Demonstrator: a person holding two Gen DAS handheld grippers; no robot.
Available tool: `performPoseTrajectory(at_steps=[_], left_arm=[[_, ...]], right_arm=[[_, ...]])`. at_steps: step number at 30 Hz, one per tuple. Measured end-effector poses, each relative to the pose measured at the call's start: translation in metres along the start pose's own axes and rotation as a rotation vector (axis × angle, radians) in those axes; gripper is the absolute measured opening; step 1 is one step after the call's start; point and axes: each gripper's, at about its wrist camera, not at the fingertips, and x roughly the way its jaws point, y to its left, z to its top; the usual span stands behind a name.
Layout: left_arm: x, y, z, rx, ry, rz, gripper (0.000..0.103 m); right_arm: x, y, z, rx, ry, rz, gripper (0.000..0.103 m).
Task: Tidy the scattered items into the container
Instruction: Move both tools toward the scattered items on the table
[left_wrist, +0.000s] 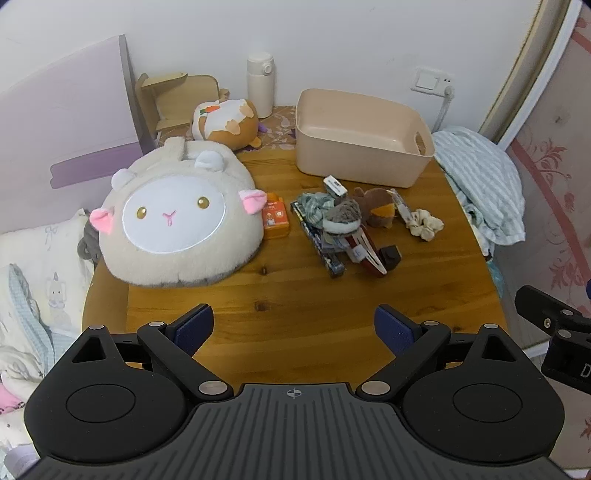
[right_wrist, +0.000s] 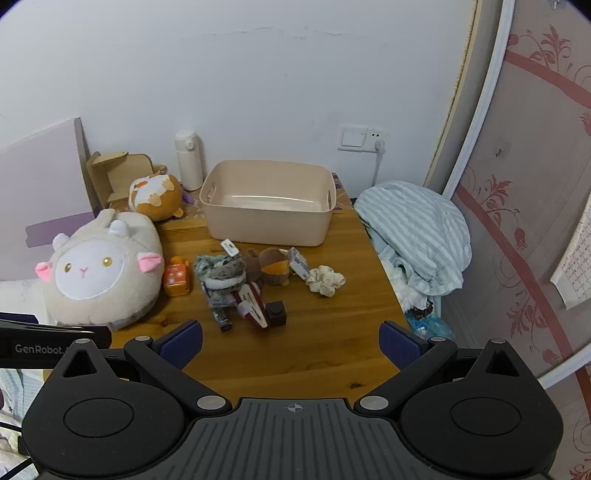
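Scattered items (right_wrist: 255, 280) lie in a tangled heap near the middle of your wooden worktop (right_wrist: 332, 354): a grey-green fabric scrunchie, a grey fuzzy band, a brown plush toy (right_wrist: 271, 267), flat printed packets, a small dark cube (right_wrist: 277, 314) and a cream scrunchie (right_wrist: 325, 280) just beside the pile toward the right edge. Your empty beige plastic bin (right_wrist: 269, 221) stands just behind them toward the back edge. Both the left tongs (left_wrist: 293, 328) and the right tongs (right_wrist: 291, 343) are spread wide and hold nothing, hovering over the near edge. Because the pieces overlap, a pinch on one may drag its neighbours and drop them short of the bin. The flat packets may slip from the pads. The orange box (right_wrist: 177, 277) touches the large sheep plush (right_wrist: 99, 266), so a reach there may shove the plush toward the left edge.
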Motion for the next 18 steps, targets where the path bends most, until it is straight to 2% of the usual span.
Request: performPoseTrajectory(at_steps=[18], left_arm=[[0.078, -0.015, 0.074, -0.011, 0.075, 0.006, 0.096]], right_arm=[[0.097, -0.023, 0.064, -0.036, 0.09, 0.018, 0.103]])
